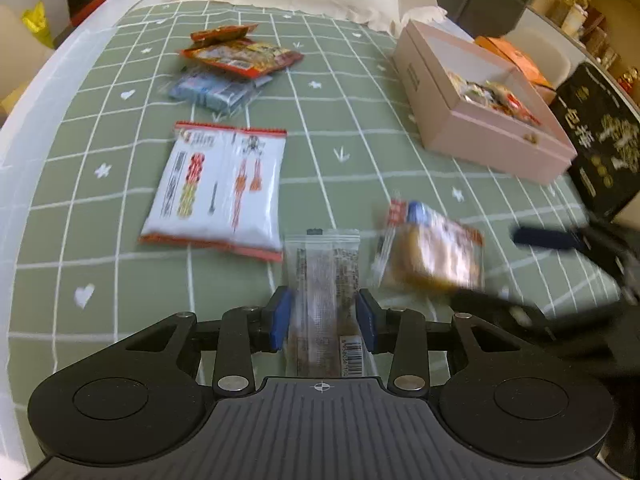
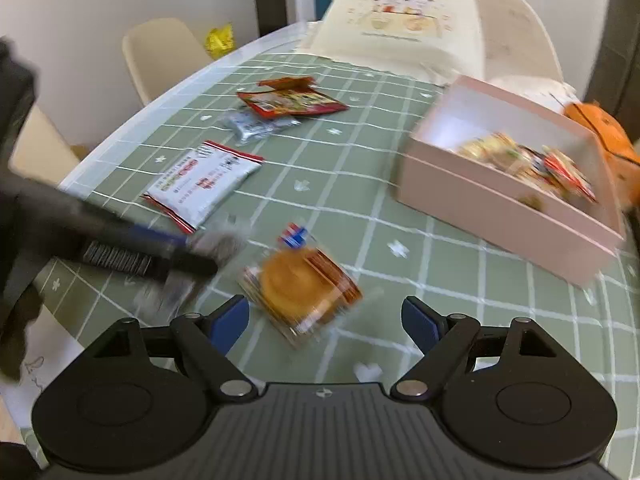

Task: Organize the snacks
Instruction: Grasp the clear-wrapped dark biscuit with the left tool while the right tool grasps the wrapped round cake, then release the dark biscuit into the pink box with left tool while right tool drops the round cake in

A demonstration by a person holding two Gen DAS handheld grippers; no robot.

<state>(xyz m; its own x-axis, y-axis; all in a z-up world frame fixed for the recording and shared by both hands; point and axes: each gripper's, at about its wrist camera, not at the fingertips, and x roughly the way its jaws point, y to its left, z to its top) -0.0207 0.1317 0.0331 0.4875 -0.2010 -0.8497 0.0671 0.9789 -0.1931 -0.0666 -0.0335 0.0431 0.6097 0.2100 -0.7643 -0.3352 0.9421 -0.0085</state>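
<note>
I see a green checked desk (image 2: 352, 184), a cream chair (image 2: 160, 56) at upper left against a pale wall (image 2: 80, 0), and shelves (image 1: 592, 12) at upper right.

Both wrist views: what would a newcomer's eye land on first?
The clear-wrapped snack bar clamped in the left gripper at near centre. Just beyond it to the right, a round golden cake packet lies on the green checked tablecloth before the open right gripper. At far right, the pink box holds snacks.
</note>
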